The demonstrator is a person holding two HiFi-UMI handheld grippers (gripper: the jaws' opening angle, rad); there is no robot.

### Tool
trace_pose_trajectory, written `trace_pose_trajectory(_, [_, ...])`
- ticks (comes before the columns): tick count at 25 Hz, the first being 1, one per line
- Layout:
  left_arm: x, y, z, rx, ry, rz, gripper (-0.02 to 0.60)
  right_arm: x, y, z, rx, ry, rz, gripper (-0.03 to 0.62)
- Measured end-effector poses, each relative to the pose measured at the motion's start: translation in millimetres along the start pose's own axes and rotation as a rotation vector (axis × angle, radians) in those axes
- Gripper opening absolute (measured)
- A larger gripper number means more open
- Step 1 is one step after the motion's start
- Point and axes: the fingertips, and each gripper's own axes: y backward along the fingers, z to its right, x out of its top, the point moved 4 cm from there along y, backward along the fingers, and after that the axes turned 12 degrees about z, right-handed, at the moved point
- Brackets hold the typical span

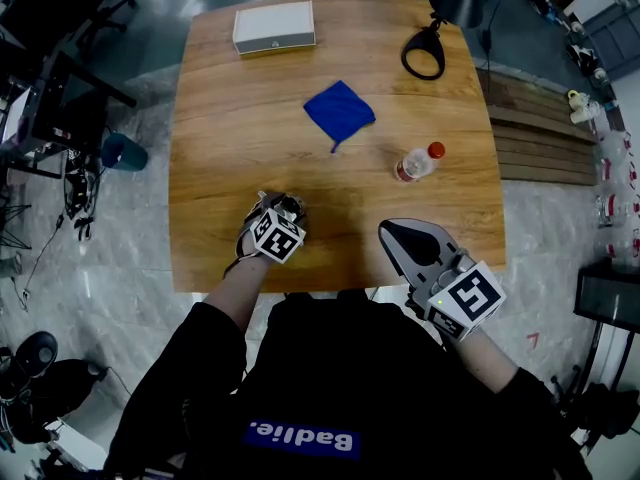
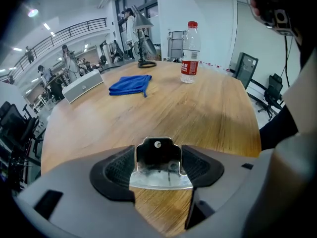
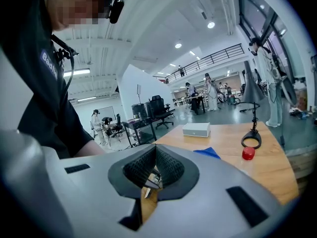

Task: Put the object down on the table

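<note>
A clear plastic bottle [image 1: 413,164] with a red cap stands upright on the wooden table [image 1: 230,168], right of centre. It also appears in the left gripper view as the bottle [image 2: 189,53], and only its red cap [image 3: 248,153] shows in the right gripper view. My left gripper [image 1: 280,206] hovers over the table's near edge, well short of the bottle. Its jaws [image 2: 158,157] stand apart with nothing between the pads. My right gripper [image 1: 402,232] is at the near right edge. Its pads [image 3: 156,167] meet, holding nothing.
A folded blue cloth [image 1: 339,111] lies in the table's middle. A white box [image 1: 273,26] sits at the far left, and a black lamp base [image 1: 424,53] at the far right. Office chairs and gear surround the table; wooden steps [image 1: 540,138] lie to its right.
</note>
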Motion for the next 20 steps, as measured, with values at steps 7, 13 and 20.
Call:
trace_pose_trajectory(7, [10,13,-1,0.018,0.02,0.024,0.296,2,-4,8,0.037,-0.007,-0.003,0.005])
trace_pose_trajectory(13, [34,54,12,0.092,0.097,0.105,0.296,8,-9,12,0.112,-0.018,0.04,0.005])
trace_pose_trajectory(20, [71,116,38,0.204,0.15,0.233,0.296,5,-21,14,0.247,-0.048,0.072,0.005])
